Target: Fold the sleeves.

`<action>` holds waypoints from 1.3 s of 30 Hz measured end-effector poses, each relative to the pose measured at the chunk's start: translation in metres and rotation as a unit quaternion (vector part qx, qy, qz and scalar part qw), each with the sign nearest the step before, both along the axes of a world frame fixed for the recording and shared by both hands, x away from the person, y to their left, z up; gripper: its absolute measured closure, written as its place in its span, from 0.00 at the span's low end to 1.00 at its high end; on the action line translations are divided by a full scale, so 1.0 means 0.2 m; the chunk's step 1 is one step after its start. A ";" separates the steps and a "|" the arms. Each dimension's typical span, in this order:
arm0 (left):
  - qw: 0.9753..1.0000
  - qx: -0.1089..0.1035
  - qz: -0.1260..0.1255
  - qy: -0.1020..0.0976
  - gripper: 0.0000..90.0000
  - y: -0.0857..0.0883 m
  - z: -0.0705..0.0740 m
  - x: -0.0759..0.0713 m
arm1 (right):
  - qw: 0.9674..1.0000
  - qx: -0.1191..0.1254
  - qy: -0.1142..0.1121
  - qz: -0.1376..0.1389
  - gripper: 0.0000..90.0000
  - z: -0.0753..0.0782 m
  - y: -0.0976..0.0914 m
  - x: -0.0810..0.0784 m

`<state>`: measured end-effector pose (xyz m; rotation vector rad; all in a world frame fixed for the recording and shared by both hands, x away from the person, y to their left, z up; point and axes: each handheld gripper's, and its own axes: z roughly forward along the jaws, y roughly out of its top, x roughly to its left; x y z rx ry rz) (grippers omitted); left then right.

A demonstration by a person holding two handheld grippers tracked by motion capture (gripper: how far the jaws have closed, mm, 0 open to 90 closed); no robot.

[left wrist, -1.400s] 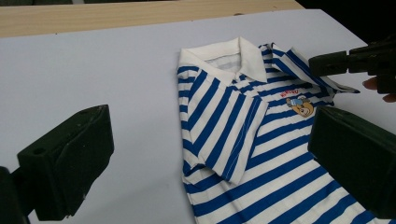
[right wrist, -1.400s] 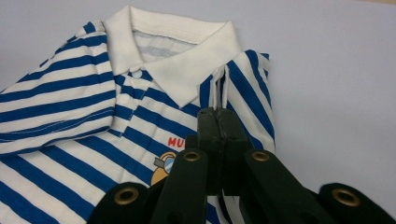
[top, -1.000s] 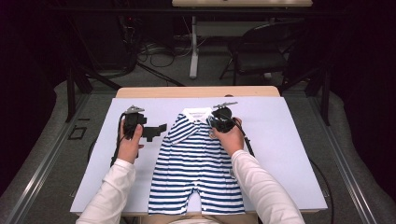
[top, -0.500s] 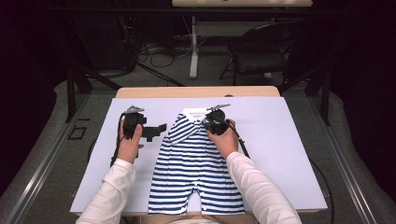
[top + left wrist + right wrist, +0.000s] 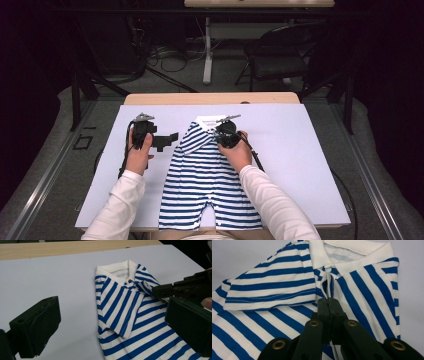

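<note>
A blue-and-white striped short-legged garment (image 5: 205, 185) with a white collar (image 5: 207, 121) lies flat on the white sheet (image 5: 300, 165). Its left sleeve (image 5: 120, 312) is folded in over the chest. My right gripper (image 5: 220, 132) sits over the chest just below the collar. Its jaws (image 5: 328, 302) are shut, and a small ridge of the front placket is pinched at their tips (image 5: 156, 291). My left gripper (image 5: 167, 141) is held at the sheet beside the folded sleeve, wide open with nothing between the pads (image 5: 35, 327).
The white sheet covers a wooden table whose far edge (image 5: 210, 98) is bare. A folding chair (image 5: 280, 55) and floor cables (image 5: 170, 52) lie beyond the table. Bare sheet lies on both sides of the garment.
My right gripper has shifted a little left and down, from the right shoulder toward the middle of the chest under the collar. The left gripper has not moved.
</note>
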<state>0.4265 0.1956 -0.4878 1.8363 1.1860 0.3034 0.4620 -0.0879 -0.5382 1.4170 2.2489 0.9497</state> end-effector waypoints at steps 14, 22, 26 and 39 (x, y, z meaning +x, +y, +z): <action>1.000 0.001 0.000 0.002 0.01 0.00 0.00 0.00 | 1.000 -0.005 0.013 0.026 0.96 -0.03 0.02 -0.05; 1.000 0.001 -0.001 0.005 0.01 0.00 -0.01 0.00 | 1.000 0.003 0.012 0.022 0.87 0.00 -0.02 -0.05; 1.000 0.000 -0.003 0.005 0.01 0.00 -0.01 0.00 | 1.000 0.009 0.009 0.022 0.78 0.02 -0.04 -0.04; 1.000 -0.002 0.007 0.014 0.01 0.00 -0.02 0.01 | 1.000 0.017 -0.003 0.017 0.55 0.08 -0.14 -0.03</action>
